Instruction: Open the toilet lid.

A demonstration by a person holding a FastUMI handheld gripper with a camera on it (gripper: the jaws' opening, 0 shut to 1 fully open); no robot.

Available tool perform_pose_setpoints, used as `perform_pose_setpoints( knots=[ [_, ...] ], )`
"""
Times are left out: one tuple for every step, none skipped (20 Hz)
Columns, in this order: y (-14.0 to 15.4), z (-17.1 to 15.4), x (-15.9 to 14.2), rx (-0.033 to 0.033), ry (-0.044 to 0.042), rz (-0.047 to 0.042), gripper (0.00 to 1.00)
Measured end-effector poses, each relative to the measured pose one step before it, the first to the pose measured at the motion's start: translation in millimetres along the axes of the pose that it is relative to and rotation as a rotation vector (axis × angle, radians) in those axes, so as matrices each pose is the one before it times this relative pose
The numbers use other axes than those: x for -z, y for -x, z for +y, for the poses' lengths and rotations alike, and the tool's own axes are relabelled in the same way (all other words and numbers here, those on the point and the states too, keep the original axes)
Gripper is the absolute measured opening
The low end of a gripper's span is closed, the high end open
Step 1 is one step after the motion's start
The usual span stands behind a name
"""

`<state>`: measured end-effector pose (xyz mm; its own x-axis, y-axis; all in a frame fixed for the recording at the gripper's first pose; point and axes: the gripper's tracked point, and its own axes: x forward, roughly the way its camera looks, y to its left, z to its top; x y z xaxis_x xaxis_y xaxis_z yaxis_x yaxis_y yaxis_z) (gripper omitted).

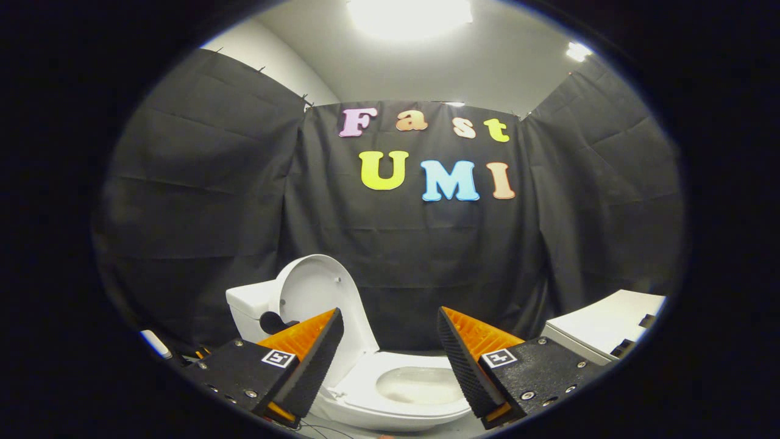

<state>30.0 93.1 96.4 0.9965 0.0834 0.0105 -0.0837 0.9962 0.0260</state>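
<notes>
The toilet lid (317,292) is seen raised, leaning back by the tank (250,308) beyond the spread, empty fingers of the hand-held gripper (390,353). If nudged forward, it could drop onto the seat (396,402).

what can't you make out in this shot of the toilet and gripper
- Gripper view: the toilet lid stands raised, but its hinge sits behind the left finger.
- The toilet bowl's front rim is cut off low between the open gripper fingers.
- The tank is partly covered by the lid.
- The white unit on the right runs out of sight; what it is cannot be told.
</notes>
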Motion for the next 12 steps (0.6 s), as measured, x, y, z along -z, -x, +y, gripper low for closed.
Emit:
perform_pose_setpoints(
  knots=[
    [6.85,-6.31,1.62,0.01349,0.00170,-0.00088,0.95],
    [6.30,-4.87,1.87,0.00209,0.00147,-0.00209,0.95],
    [5.47,-5.52,2.57,0.01031,-0.00251,-0.00414,0.95],
    [5.54,-5.46,2.93,0.00260,-0.00741,-0.00269,0.95],
    [3.56,-3.26,3.06,0.00160,-0.01106,-0.00138,0.95],
    [4.59,-3.54,4.06,0.00091,-0.00455,0.00125,0.95],
    [3.64,-4.48,4.98,0.00637,0.00621,0.00551,0.95],
    [4.12,-4.78,6.57,0.00883,0.01246,0.01173,0.95],
    [3.28,-3.74,7.25,0.00652,0.01392,0.01304,0.95],
    [2.38,-4.10,6.21,0.01081,0.00786,0.01299,0.95],
    [1.99,-0.91,6.38,0.00143,0.00010,0.01299,0.95],
    [0.40,0.46,3.81,-0.00125,-0.00651,0.00565,0.95]
  ],
)
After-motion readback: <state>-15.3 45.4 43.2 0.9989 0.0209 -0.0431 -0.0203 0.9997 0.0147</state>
